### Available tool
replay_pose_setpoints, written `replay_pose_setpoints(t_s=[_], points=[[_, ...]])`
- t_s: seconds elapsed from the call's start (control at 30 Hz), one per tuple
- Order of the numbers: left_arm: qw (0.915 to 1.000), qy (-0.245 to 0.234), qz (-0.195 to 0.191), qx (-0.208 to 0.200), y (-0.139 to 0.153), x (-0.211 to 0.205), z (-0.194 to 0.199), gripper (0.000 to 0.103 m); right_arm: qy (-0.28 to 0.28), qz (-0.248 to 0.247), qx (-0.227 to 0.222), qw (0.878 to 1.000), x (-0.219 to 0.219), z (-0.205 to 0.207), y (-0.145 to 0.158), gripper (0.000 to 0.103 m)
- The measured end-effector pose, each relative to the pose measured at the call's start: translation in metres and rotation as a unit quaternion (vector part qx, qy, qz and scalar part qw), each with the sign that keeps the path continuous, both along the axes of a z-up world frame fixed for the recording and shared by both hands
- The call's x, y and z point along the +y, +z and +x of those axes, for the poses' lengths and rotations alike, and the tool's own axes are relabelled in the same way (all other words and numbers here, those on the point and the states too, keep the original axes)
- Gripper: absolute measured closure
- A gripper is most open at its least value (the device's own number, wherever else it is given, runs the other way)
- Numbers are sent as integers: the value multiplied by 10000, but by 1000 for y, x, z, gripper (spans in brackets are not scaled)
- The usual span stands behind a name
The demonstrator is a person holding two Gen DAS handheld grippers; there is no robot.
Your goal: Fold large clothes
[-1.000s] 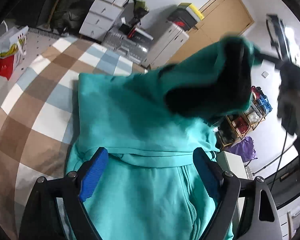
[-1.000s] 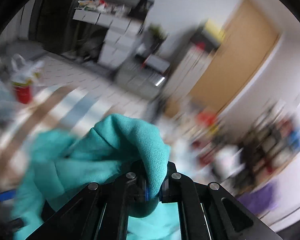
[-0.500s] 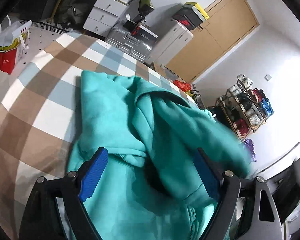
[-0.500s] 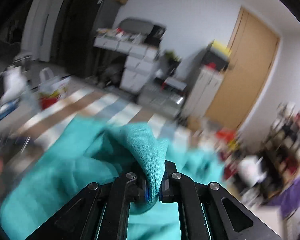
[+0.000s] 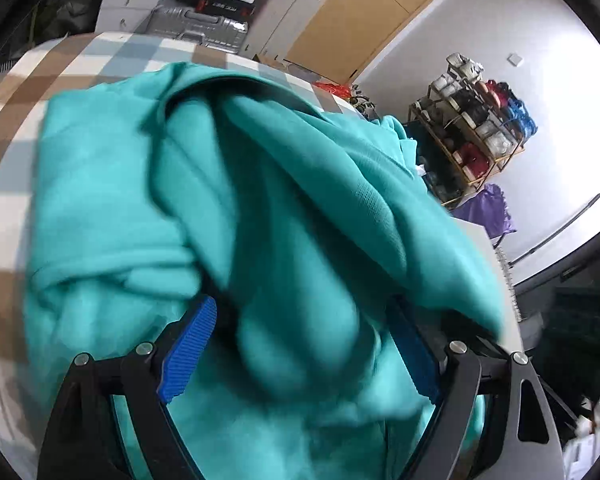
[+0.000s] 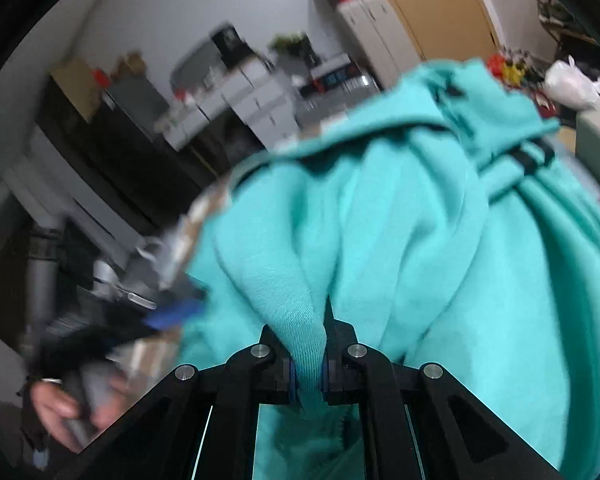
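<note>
A teal zip hoodie (image 5: pixel 120 184) lies spread on a bed with a brown, white and blue check cover (image 5: pixel 4 208). My left gripper (image 5: pixel 300 308) hangs open just above it, and a folded-over part of the cloth drapes across its right finger. In the right wrist view the hoodie (image 6: pixel 440 260) fills the frame. My right gripper (image 6: pixel 306 344) pinches a ribbed edge of it between its blue pads, and its jaws are opening slightly. The left gripper's blue pad (image 6: pixel 176 316) and the hand (image 6: pixel 60 400) that holds it show blurred at the left.
Beyond the bed's far edge stand a silver suitcase (image 5: pixel 196 28), white drawer units (image 5: pixel 284 0) and a wooden door (image 5: pixel 348 12). A wire shelf rack (image 5: pixel 476 128) and a purple bag (image 5: pixel 488 208) are at the right. A white plastic bag (image 6: pixel 572 84) lies on the floor.
My right gripper swung down and rolled, carrying the raised teal part across the hoodie's body. My left gripper moved in closer, and the cloth now drapes between and over its fingers.
</note>
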State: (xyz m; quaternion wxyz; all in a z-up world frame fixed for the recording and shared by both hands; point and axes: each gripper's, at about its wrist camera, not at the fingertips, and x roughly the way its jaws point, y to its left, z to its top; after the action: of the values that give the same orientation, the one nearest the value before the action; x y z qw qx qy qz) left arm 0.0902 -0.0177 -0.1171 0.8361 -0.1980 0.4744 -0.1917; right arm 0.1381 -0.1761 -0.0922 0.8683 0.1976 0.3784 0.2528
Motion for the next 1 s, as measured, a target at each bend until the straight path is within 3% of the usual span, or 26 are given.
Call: replay_pose_setpoints(t_s=[0.1, 0.13, 0.17, 0.2, 0.27, 0.33, 0.4, 0.5, 0.53, 0.6, 0.77, 0.83, 0.87, 0.9, 1.0], points=[[9994, -177, 263, 103, -8, -20, 13, 22, 71, 505, -144, 9986, -7, -1, 7, 93], [9992, -161, 358, 52, -9, -25, 14, 39, 131, 665, -105, 9976, -8, 1, 6, 93], [9988, -130, 461, 59, -9, -27, 16, 83, 159, 757, -59, 9970, -7, 2, 5, 92], [9988, -150, 444, 112, -9, -27, 19, 100, 139, 799, 20, 9967, -9, 4, 2, 91], [9994, -85, 216, 241, -11, -18, 23, 100, 152, 832, 148, 9963, -11, 4, -6, 86], [9995, 75, -153, 259, -10, -2, 21, 100, 173, 801, 309, 9962, -16, -2, -13, 67], [9979, 250, -568, 172, -4, 16, 13, 100, 96, 952, 247, 9951, -30, -6, -6, 38], [9940, 384, -986, -263, 19, 46, -8, 100, -512, 1201, 189, 9913, -57, -12, -1, 22], [9917, 450, -1137, -385, 24, 57, -14, 100, -712, 1201, 344, 9896, -62, -5, -5, 22], [9867, 529, -1462, -476, 25, 75, -21, 100, -892, 1204, 859, 9850, -63, 13, -14, 22], [9665, 636, -2415, -590, 14, 103, -30, 100, -332, 1574, 1900, 9685, -25, 64, -39, 22], [9610, 645, -2606, -671, 14, 103, -29, 100, -274, 1855, 2156, 9583, -11, 77, -48, 28], [9572, 651, -2720, -749, 15, 104, -29, 100, -296, 1778, 2152, 9598, -5, 82, -47, 55], [9526, 639, -2847, -860, 17, 104, -30, 100, -349, 1663, 2072, 9634, -1, 85, -44, 94], [9423, 596, -3071, -1193, 28, 89, -19, 100, -345, 1315, 1649, 9769, 4, 101, -22, 92]])
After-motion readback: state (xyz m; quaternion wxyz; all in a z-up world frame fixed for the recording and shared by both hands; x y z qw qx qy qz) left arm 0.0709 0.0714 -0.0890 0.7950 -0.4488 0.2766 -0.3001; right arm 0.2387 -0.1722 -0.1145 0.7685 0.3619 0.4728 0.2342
